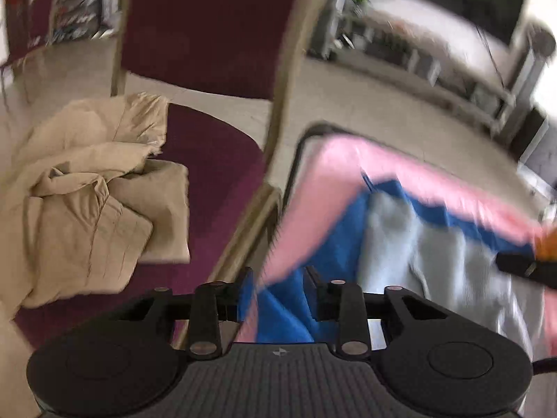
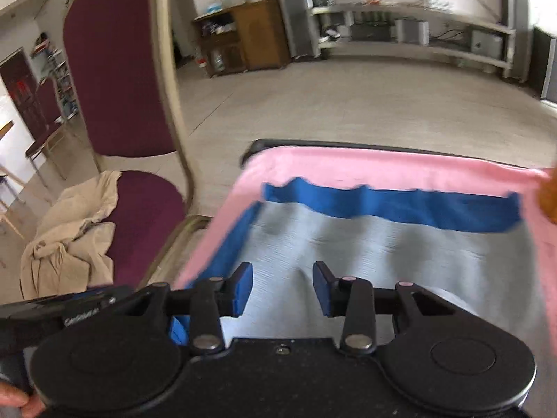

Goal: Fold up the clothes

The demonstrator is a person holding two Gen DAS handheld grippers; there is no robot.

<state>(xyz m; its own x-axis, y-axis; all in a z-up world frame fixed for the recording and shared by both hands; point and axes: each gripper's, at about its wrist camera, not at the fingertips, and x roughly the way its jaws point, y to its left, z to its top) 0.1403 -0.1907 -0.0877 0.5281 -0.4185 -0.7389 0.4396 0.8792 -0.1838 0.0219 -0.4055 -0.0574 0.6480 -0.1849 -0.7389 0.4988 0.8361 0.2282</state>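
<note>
Grey ribbed cloth (image 2: 383,244) lay flat on the pink table (image 2: 383,160), soft and limp, best pinched at a near corner; right gripper (image 2: 282,287) stood apart, empty; left gripper (image 1: 278,291) unclear.

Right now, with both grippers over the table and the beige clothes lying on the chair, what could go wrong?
1. The beige clothes lie crumpled at the seat edge of the chair; a grab may drag the heap to the floor.
2. The blue cloth lies rumpled under the grey garment, so folds may come out uneven.
3. The right gripper is open above the grey garment, the left gripper close by; they may collide.
</note>
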